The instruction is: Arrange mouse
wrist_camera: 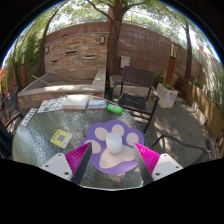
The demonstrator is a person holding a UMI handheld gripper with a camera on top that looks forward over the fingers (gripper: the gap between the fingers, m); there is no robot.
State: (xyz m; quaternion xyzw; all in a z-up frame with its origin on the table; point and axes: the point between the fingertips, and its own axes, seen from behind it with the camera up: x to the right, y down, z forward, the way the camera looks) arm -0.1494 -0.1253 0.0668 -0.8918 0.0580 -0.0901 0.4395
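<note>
A white mouse (113, 146) sits on a purple paw-shaped mouse pad (100, 132) with beige toe patches, lying on a glass-topped table (40, 140). My gripper (113, 160) is open. Its pink fingertips (79, 155) stand wide apart on either side of the pad's near half. The mouse rests on the pad just ahead of the fingers and between them, with a clear gap at each side.
A yellow square note (61, 137) lies left of the pad. A green object (115, 109) and some papers (75, 104) lie at the table's far side. A dark chair (136, 88) stands beyond the table, and a brick wall (80, 50) behind it.
</note>
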